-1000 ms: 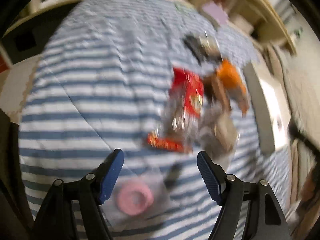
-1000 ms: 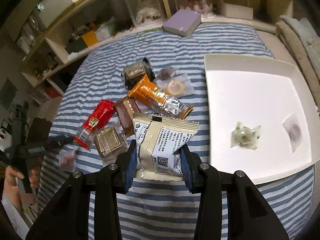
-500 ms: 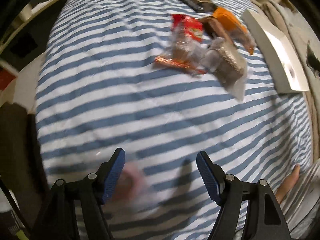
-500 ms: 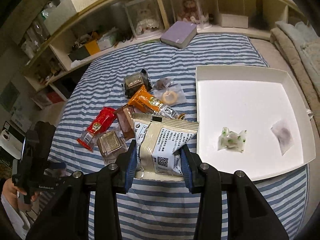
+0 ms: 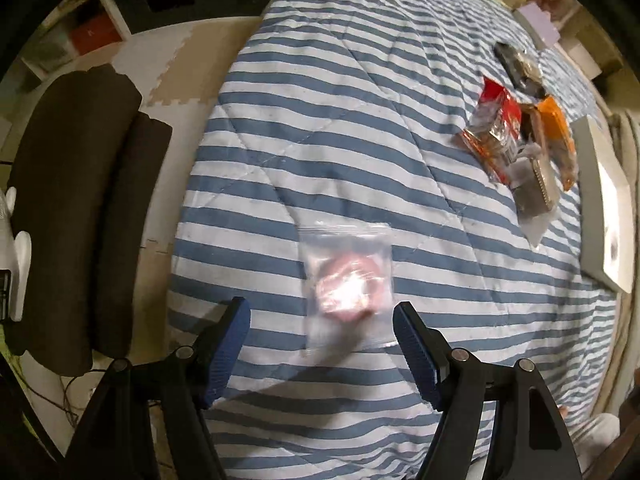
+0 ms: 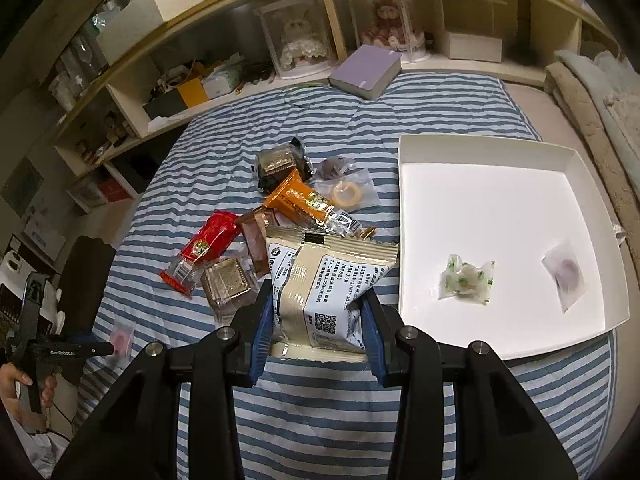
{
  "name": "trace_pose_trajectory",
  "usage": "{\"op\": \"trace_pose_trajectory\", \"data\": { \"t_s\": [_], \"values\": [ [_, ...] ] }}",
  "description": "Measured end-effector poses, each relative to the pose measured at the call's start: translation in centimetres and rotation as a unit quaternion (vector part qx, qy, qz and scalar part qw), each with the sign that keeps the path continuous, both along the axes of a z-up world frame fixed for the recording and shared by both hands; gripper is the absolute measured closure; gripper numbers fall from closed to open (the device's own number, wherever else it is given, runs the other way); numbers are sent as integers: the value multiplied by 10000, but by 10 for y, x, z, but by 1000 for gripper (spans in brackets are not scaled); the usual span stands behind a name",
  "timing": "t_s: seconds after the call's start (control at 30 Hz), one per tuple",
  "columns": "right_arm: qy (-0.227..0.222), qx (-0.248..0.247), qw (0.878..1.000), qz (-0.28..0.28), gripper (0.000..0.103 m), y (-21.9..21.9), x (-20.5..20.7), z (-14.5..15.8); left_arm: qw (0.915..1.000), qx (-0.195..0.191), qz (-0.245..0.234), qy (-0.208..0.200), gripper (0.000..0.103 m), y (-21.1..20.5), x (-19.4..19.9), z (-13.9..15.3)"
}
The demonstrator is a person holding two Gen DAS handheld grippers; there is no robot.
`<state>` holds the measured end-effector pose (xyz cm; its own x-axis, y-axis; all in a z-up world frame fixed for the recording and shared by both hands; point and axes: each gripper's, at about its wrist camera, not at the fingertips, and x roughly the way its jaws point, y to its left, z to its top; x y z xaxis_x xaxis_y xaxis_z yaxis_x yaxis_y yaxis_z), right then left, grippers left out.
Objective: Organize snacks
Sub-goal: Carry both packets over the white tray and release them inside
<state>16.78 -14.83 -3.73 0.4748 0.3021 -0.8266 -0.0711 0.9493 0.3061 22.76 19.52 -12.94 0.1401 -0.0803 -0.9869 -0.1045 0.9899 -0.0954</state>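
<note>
I am clamping the right gripper (image 6: 316, 320) on a beige snack packet (image 6: 324, 292), while my left gripper (image 5: 322, 344) is hanging with jaws apart, a clear bag (image 5: 346, 284) lying loose just ahead between them.

I'm working in a home bedroom: a blue-and-white striped quilted bedspread (image 6: 320, 120) fills the near view, while the far curved wooden headboard shelf (image 6: 248, 12) holds clear-cased dolls (image 6: 298, 38), cardboard boxes and a lilac hardcover book (image 6: 366, 72).
</note>
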Motion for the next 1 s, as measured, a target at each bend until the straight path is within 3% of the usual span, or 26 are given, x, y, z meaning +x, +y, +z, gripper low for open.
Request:
{"op": "trace_pose_trajectory", "data": {
  "t_s": [0.17, 0.3, 0.5, 0.7, 0.87, 1.0],
  "values": [
    [-6, -75, 10000, 5, 63, 0, -1, 2, 9994, 299, 101, 113, 34, -36, 9, -11],
    [6, -95, 9999, -42, 63, -4, 0, 3, 9967, 719, 177, 319, 47, -59, 11, -32],
    [-32, -38, 9999, -103, 63, -15, -1, 8, 9961, 782, 370, 188, 51, -60, 5, -31],
    [-248, 90, 9996, -83, 63, -24, -2, 22, 9941, 632, 483, -734, 54, -65, -4, 15],
    [-602, 37, 9982, -31, 63, -34, -3, 43, 9836, 501, 371, -1690, 54, -96, -13, 76],
    [-855, -144, 9962, -15, 63, -45, -3, 55, 9760, 153, 154, -2165, 54, -130, -24, 113]
  ]
}}
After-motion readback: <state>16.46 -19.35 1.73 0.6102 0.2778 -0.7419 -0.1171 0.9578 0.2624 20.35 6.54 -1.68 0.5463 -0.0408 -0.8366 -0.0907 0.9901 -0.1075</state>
